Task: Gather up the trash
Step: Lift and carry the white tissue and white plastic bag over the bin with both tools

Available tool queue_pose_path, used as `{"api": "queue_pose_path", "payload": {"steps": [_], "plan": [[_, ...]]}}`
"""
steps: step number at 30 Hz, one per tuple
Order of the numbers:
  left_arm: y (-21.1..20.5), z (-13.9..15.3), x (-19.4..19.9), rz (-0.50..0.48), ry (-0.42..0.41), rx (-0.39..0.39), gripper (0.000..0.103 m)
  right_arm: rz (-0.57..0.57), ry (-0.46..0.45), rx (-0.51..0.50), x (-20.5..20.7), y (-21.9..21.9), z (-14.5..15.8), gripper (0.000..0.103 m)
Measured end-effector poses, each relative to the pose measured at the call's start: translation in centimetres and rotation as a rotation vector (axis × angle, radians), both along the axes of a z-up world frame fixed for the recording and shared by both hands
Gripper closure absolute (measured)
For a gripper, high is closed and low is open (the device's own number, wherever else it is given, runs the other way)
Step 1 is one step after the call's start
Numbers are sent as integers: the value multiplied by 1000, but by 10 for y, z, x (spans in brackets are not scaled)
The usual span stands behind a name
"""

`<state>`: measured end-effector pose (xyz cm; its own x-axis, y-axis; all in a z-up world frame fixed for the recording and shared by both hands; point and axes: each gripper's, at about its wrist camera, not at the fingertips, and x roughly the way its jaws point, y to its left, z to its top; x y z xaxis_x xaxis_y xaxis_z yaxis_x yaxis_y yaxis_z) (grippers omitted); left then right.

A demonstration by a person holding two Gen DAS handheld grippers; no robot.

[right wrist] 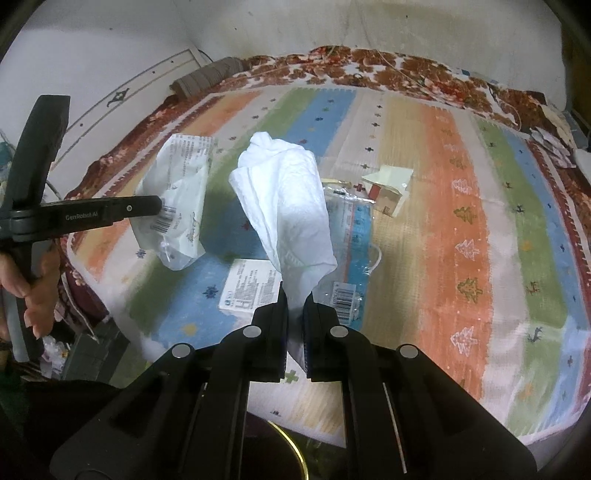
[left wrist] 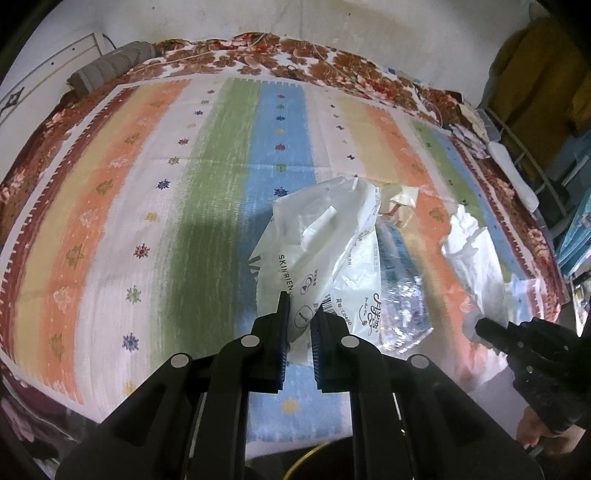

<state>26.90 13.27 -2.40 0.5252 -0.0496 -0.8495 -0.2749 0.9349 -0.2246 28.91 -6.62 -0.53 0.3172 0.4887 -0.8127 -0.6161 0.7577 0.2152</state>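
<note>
Both grippers held trash pinched by a thin corner; either piece could have slipped out.

The left gripper (left wrist: 300, 314), nearly shut, clamped the white wrapper (left wrist: 325, 243); the right gripper (right wrist: 294, 301), nearly shut, clamped the tissue (right wrist: 284, 199). More litter, a clear packet (right wrist: 347, 236) and a small box (right wrist: 251, 284), lay toward twelve o'clock on the striped cloth (right wrist: 461, 221) over a floral blanket (right wrist: 369, 62) against a white wall (right wrist: 295, 26).

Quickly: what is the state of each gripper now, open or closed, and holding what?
Left gripper: closed on a white printed wrapper.
Right gripper: closed on a white tissue.
</note>
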Motion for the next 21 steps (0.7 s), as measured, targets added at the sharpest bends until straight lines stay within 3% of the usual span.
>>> {"api": "queue_pose_path", "payload": {"steps": [12, 18, 21], "plan": [[-23, 29, -37, -14, -67, -13, 93, -15, -25, 68, -33, -20, 32, 97], [-25, 47, -60, -14, -127, -96, 93, -29, -116, 123, -55, -32, 56, 97], [-29, 56, -73, -10, -152, -91, 93, -41, -118, 111, -65, -38, 60, 97]]}}
